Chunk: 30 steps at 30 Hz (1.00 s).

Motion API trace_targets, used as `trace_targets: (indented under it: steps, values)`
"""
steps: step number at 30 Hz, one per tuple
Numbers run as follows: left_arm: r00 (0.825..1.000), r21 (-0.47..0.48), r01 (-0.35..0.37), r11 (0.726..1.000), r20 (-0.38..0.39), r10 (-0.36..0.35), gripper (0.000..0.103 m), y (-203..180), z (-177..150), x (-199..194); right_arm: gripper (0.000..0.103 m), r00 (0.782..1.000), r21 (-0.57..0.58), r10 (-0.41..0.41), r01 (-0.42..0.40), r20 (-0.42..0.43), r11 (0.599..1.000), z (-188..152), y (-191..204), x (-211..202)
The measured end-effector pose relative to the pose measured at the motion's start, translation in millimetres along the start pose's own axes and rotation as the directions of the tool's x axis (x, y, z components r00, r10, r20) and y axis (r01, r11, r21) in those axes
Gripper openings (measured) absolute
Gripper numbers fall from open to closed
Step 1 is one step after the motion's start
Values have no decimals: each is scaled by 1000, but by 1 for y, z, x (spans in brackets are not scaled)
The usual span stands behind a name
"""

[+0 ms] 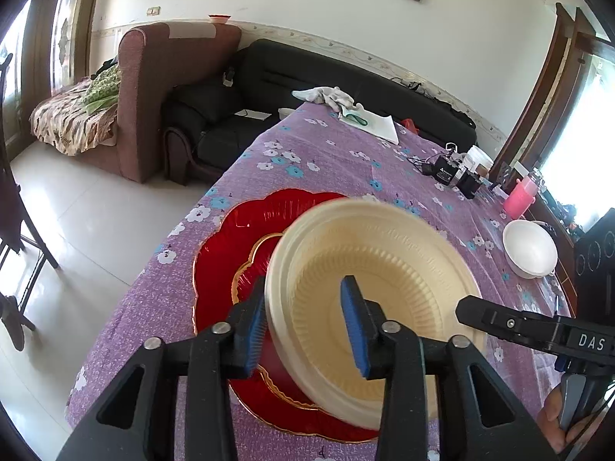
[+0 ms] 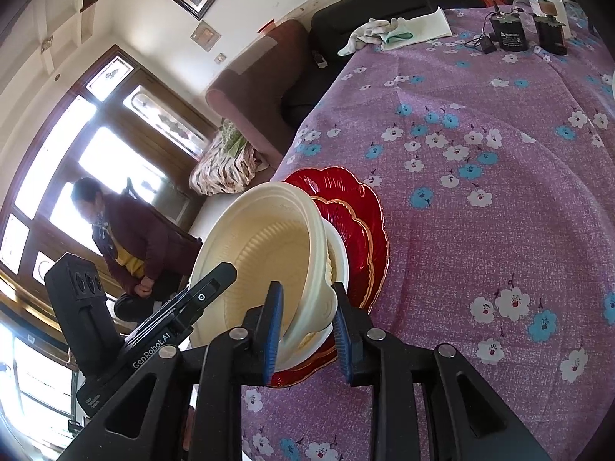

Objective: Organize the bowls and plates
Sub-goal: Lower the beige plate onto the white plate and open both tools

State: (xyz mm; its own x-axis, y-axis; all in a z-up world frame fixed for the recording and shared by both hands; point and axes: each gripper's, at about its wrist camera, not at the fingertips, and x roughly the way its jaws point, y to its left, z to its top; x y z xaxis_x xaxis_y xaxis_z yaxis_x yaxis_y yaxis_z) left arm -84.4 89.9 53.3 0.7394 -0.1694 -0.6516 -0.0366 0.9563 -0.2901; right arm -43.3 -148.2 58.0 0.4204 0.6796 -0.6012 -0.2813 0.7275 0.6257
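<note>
A cream ribbed bowl is tilted over a red scalloped plate with a gold rim on the purple flowered tablecloth. My left gripper has its blue pads on either side of the bowl's near rim. In the right wrist view the cream bowl sits in a second cream bowl over the red plate. My right gripper straddles the rims of both bowls. A white bowl stands alone at the right.
A pink cup, black chargers and a white cloth lie at the table's far end. The table edge drops to the floor on the left. A person crouches by the window.
</note>
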Motion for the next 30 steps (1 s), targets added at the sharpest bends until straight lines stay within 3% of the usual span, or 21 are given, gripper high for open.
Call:
trace_targets:
  steps: [15,24,30]
  values:
    - [997,10,-8,1000,76,8,52,-14,7,-31,34,996,36,28,-31,84,999,-1,-19,-39]
    - [993,147,33,989,109,-49,59,-80,4,-50,34,985,142,22,-46,168,989,2,-68,-78]
    - [993,277,88,957,54,-107,62,-147,-12,-37,34,973,206,13,-62,230,977,3,-105,-108]
